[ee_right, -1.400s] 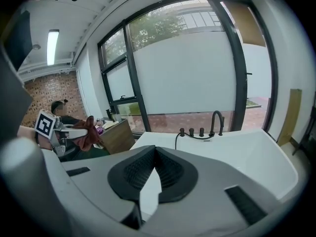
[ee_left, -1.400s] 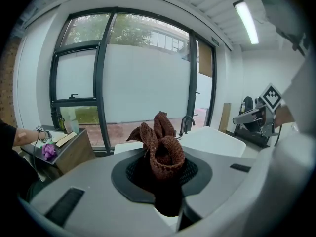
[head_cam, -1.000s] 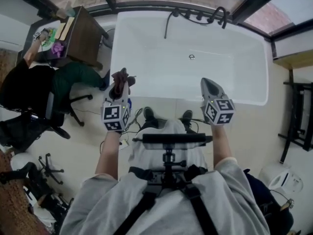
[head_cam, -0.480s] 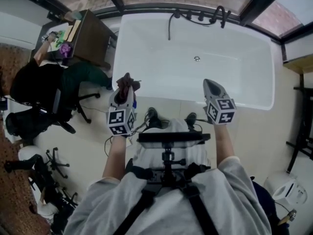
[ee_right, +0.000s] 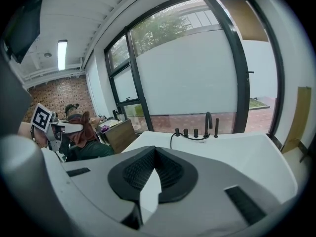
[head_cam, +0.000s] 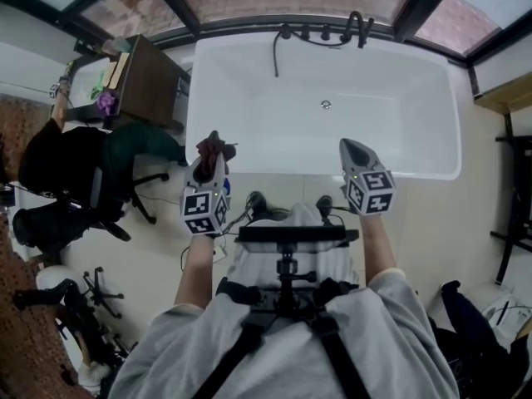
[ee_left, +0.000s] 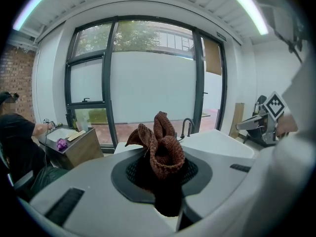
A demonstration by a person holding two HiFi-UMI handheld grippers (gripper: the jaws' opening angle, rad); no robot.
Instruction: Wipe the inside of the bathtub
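The white bathtub (head_cam: pixel 249 81) lies ahead of me, with dark taps (head_cam: pixel 320 33) on its far rim and a drain (head_cam: pixel 326 104) in its floor. My left gripper (head_cam: pixel 209 158) hovers over the tub's near left corner, shut on a crumpled brown cloth (head_cam: pixel 213 146). The left gripper view shows the cloth (ee_left: pixel 160 149) bunched between the jaws of that gripper (ee_left: pixel 158 158). My right gripper (head_cam: pixel 352 150) hangs just short of the near rim. In its own view the right gripper (ee_right: pixel 154 154) is shut on nothing, and the tub (ee_right: pixel 237 157) lies beyond it.
A person (head_cam: pixel 58 156) sits on an office chair beside a wooden desk (head_cam: pixel 148 69) left of the tub. Cables (head_cam: pixel 241 206) lie on the floor by my feet. A dark rack (head_cam: pixel 517 189) stands at the right. Tall windows (ee_right: pixel 197 78) rise behind the tub.
The head camera has shifted slightly. Both grippers stay near the tub's front rim, and the left one has kept hold of the cloth.
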